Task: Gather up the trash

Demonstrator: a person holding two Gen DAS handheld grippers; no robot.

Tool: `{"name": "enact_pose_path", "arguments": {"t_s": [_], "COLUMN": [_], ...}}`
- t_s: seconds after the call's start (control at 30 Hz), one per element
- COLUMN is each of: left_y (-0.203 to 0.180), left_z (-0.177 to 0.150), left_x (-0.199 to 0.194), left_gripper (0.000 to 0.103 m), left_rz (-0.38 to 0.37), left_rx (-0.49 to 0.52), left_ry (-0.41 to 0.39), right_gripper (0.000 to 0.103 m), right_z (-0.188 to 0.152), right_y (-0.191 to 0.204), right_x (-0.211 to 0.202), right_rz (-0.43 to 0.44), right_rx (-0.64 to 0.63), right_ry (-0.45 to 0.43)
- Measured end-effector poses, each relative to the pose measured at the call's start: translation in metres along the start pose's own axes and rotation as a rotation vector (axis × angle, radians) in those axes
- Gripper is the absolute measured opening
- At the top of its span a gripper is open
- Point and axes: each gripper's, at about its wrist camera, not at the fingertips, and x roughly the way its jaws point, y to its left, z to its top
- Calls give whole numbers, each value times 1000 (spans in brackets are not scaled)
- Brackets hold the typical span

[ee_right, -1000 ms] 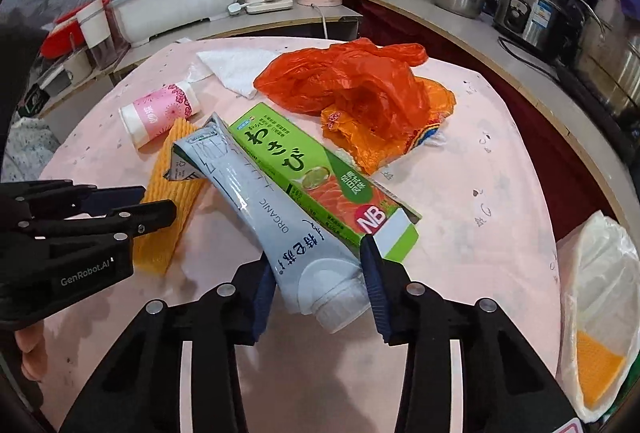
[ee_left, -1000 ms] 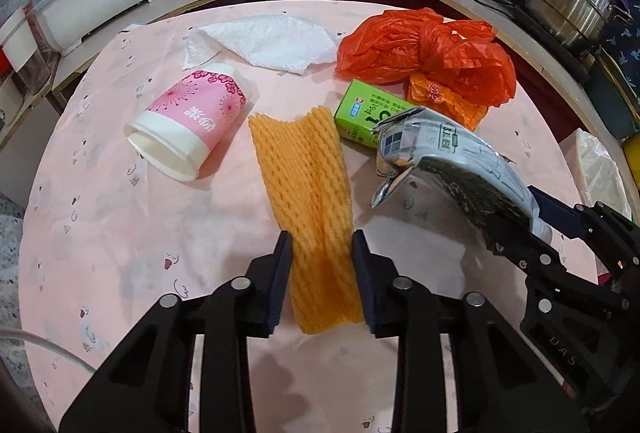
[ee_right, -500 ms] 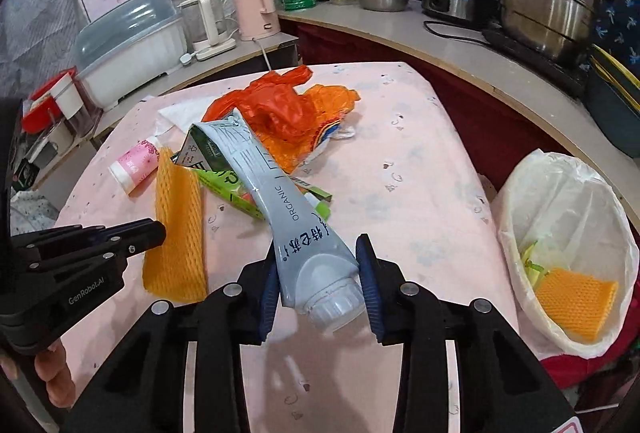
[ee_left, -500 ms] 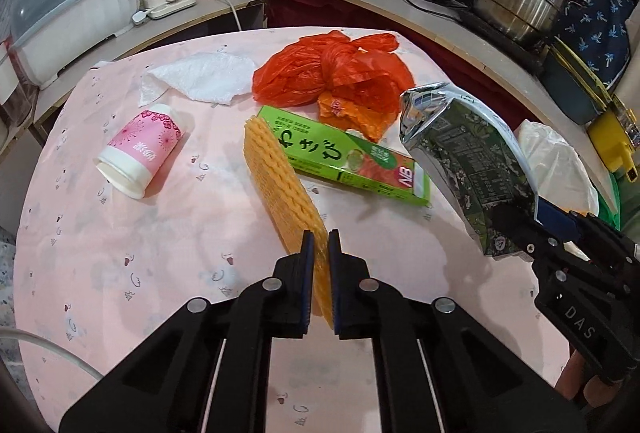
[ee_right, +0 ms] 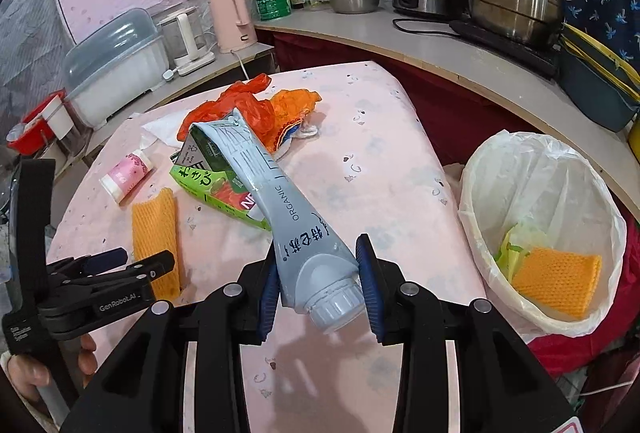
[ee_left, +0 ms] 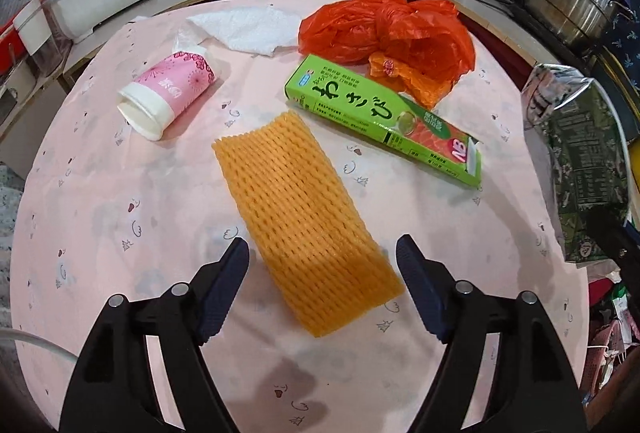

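Presently the right tongs (ee_right: 318,287) clamp the grey tube (ee_right: 276,209) near its cap, the lined bin (ee_right: 540,233) at three o'clock. Left tongs (ee_left: 322,287), jaws opening, straddle the orange foam net (ee_left: 300,201) on the tabletop (ee_left: 120,217) without gripping. Risk: the tapered tube could slip out short of the bin.

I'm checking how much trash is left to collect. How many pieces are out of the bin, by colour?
Orange: 3, foam net, plastic bag, wrapper
Green: 1, wasabi box
Pink: 1, paper cup
White: 1, tissue
Grey: 1, tube, held in the right claw
Total: 7
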Motion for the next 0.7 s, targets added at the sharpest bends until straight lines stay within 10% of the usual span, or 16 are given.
{"name": "enact_pose_path", "arguments": {"t_s": [0.3,0.7], "left_y": [-16,-81], "left_z": [-4,-8], "left_x": [7,-27], "left_gripper": [21,18], "left_rz": [-28,-117], "left_rx": [32,168], "left_ry": [14,-53], "right_gripper": [35,35], "right_z": [-3,-5], "right_y": [-6,-37], "right_x": [2,-22], "right_rz": [-8,-44], "right_rx": [15,85], "right_ry": [4,-44]}}
